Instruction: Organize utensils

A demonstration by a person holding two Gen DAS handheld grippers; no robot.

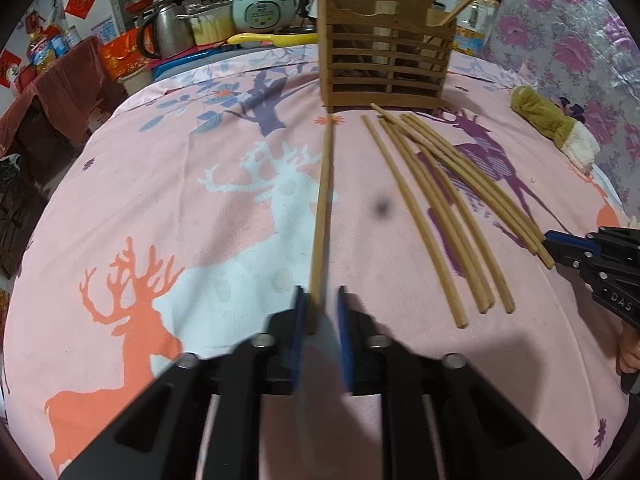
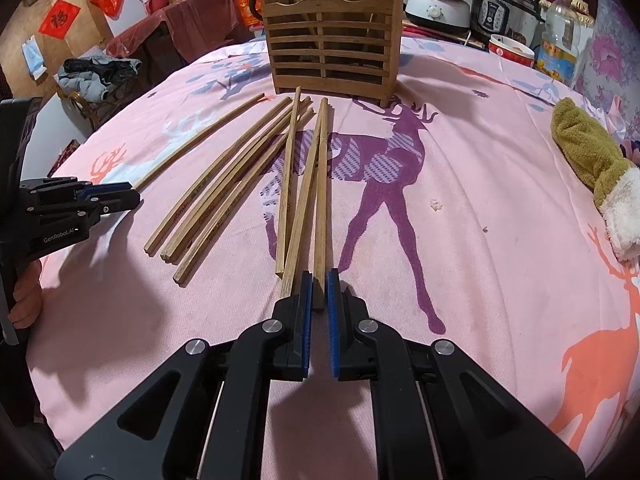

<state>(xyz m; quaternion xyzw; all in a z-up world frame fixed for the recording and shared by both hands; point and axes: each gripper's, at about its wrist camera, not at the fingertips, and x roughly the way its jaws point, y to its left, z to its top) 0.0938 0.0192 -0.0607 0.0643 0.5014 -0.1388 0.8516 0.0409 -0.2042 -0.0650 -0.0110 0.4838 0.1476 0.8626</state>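
Observation:
A slatted wooden utensil holder (image 1: pixel 384 64) (image 2: pixel 332 48) stands at the far side of the pink deer-print cloth, with a few sticks inside it. Several wooden chopsticks (image 1: pixel 448 200) (image 2: pixel 224 188) lie loose in front of it. My left gripper (image 1: pixel 320 296) (image 2: pixel 132 196) is shut on the near end of a single chopstick (image 1: pixel 324 200) (image 2: pixel 200 140) that lies apart from the rest. My right gripper (image 2: pixel 319 280) (image 1: pixel 560 246) is shut on the near end of another chopstick (image 2: pixel 322 184), and two more lie close beside its left finger.
An olive and white plush cloth (image 1: pixel 552 128) (image 2: pixel 592 160) lies at the right. Behind the holder are a rice cooker (image 1: pixel 264 4), a kettle (image 1: pixel 168 32), a pressure cooker (image 2: pixel 504 8) and an oil bottle (image 2: pixel 560 40). A person's hand (image 2: pixel 24 300) grips the left handle.

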